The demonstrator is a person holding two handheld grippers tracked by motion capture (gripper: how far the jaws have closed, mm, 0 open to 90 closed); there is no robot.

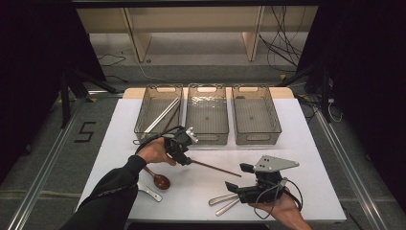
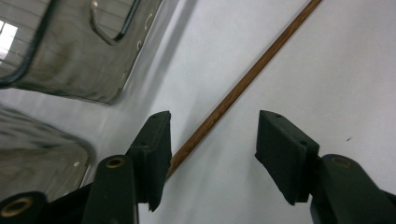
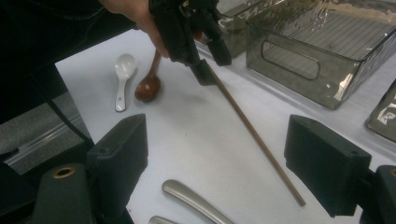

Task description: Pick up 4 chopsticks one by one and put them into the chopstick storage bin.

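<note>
While left gripper point(image 2: 212, 140) stood open astride chopstick point(image 2: 243, 84), closing squarely would serve; bins point(image 1: 207, 115) at 12 o'clock; right gripper point(image 3: 215, 163) open, empty.

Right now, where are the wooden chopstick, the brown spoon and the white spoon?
wooden chopstick point(image 3: 254, 133), right gripper view, mid-shaft.
brown spoon point(image 3: 148, 87), right gripper view, bowl.
white spoon point(image 3: 124, 64), right gripper view, bowl.
</note>
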